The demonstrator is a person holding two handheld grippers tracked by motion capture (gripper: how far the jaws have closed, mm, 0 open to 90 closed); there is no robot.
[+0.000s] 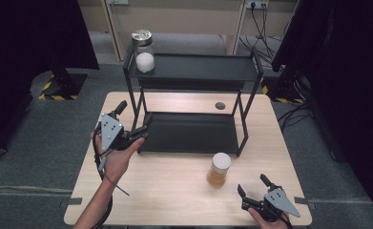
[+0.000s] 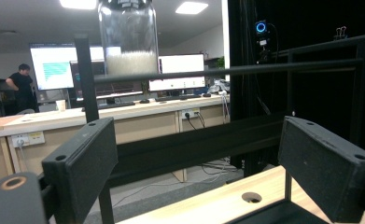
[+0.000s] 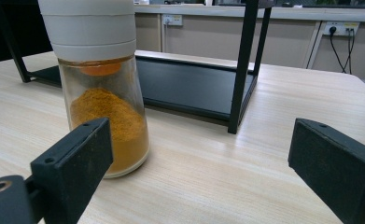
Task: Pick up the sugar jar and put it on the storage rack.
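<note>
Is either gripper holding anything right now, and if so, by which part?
Nothing is held. The left gripper and right gripper are both open and empty; the orange spice jar stands free.

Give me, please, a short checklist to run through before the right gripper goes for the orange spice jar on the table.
1. Right gripper open, nothing in it: ok.
2. Spice jar upright on the table, lid on: ok.
3. Jar between the jaws: not ok; in the right gripper view it stands ahead and toward the left jaw.
4. Free space around the jar for the jaws: ok; the rack stands apart behind it.
5. Left gripper away from the jar, open at the rack's left end: ok.
6. Room on the lower shelf: ok; the top shelf holds a white-filled jar.
</note>
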